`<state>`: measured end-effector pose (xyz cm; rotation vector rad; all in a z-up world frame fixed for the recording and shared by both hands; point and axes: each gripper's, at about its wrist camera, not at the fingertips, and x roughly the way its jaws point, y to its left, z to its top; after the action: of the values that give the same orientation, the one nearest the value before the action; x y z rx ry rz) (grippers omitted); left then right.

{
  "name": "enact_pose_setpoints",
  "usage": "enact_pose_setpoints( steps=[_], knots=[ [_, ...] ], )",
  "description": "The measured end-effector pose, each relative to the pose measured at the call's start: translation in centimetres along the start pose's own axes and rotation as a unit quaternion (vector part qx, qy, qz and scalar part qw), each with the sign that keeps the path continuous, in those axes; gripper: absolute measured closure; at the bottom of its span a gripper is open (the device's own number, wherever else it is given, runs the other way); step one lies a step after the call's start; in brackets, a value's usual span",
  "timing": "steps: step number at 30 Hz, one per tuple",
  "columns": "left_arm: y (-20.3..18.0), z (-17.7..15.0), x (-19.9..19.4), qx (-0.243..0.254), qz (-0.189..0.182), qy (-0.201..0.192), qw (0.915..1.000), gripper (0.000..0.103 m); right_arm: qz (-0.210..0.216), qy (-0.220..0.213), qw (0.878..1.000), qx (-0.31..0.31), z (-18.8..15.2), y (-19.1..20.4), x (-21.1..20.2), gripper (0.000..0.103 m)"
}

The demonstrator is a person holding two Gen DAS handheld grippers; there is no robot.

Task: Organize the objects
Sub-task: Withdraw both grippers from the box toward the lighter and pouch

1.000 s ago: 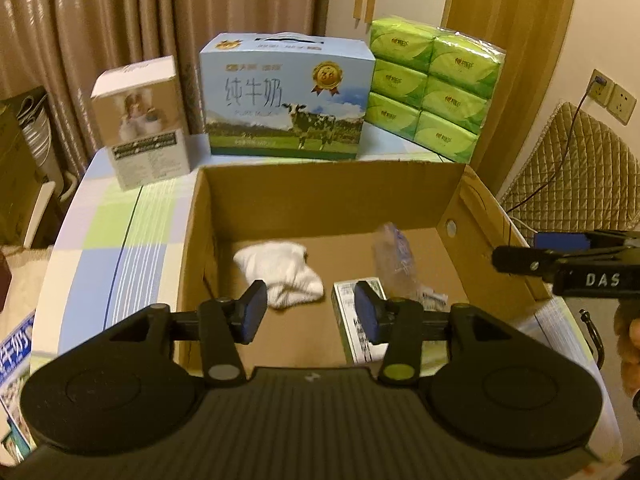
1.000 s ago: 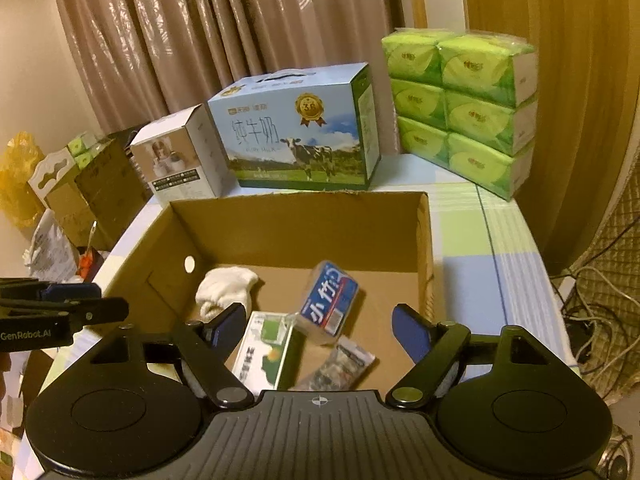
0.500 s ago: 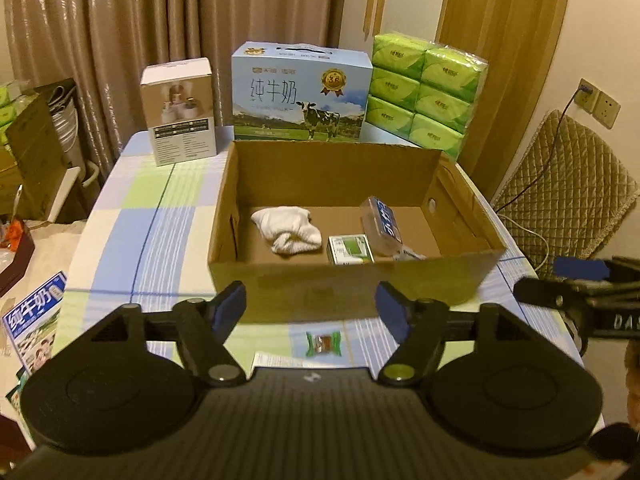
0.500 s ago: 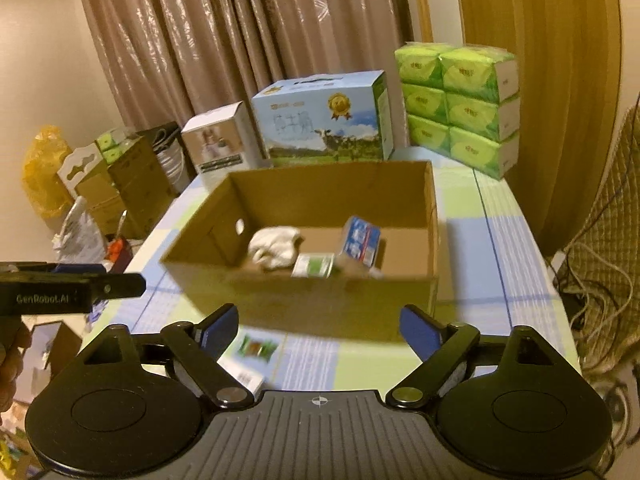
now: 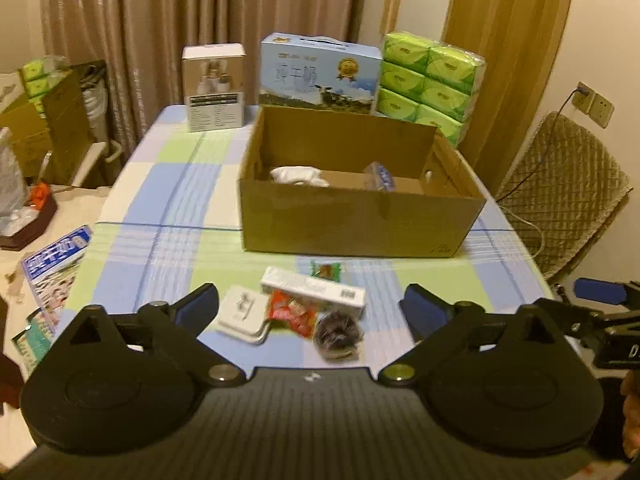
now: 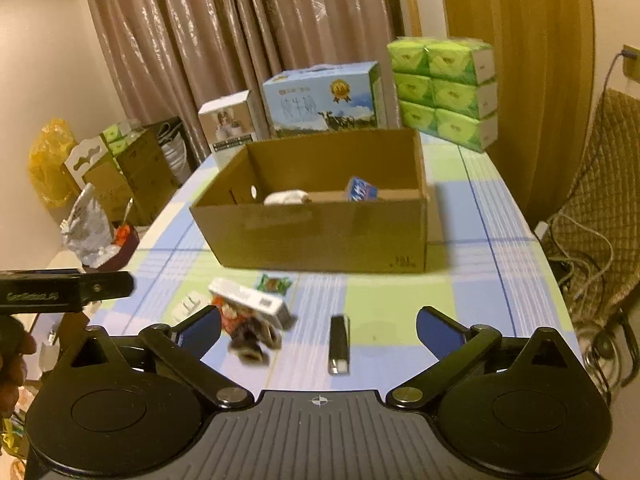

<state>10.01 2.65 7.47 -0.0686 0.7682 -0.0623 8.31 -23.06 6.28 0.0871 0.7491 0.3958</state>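
While both grippers' fingers (image 6: 436, 330) spread, nothing between: black stick (image 6: 339, 344) lengthwise toward cardboard box (image 6: 320, 236).

Matt brown cardboard box (image 5: 352, 216) sits on a checked cloth-covered table (image 5: 168, 200); behind the box, glossy plastic-wrapped tissue packs (image 5: 428, 80) and a printed paperboard milk carton (image 5: 318, 74).

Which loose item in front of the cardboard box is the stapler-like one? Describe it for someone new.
Start at the open cardboard box on the checked tablecloth. Near its front wall lies a cluster of packets; to their right, alone, lies the black bar. It is the only dark, narrow, rigid piece there, with a pale near end.
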Motion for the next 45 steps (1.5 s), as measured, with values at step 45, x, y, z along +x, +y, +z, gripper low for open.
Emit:
enact_pose_setpoints(
  steps=[45],
  knots=[
    [-0.4,-7.0,4.2,-0.017,0.009,0.063,0.9978,0.001,-0.019,0.055,0.998,-0.002,-6.9,-2.1,4.4,0.003]
  ],
)
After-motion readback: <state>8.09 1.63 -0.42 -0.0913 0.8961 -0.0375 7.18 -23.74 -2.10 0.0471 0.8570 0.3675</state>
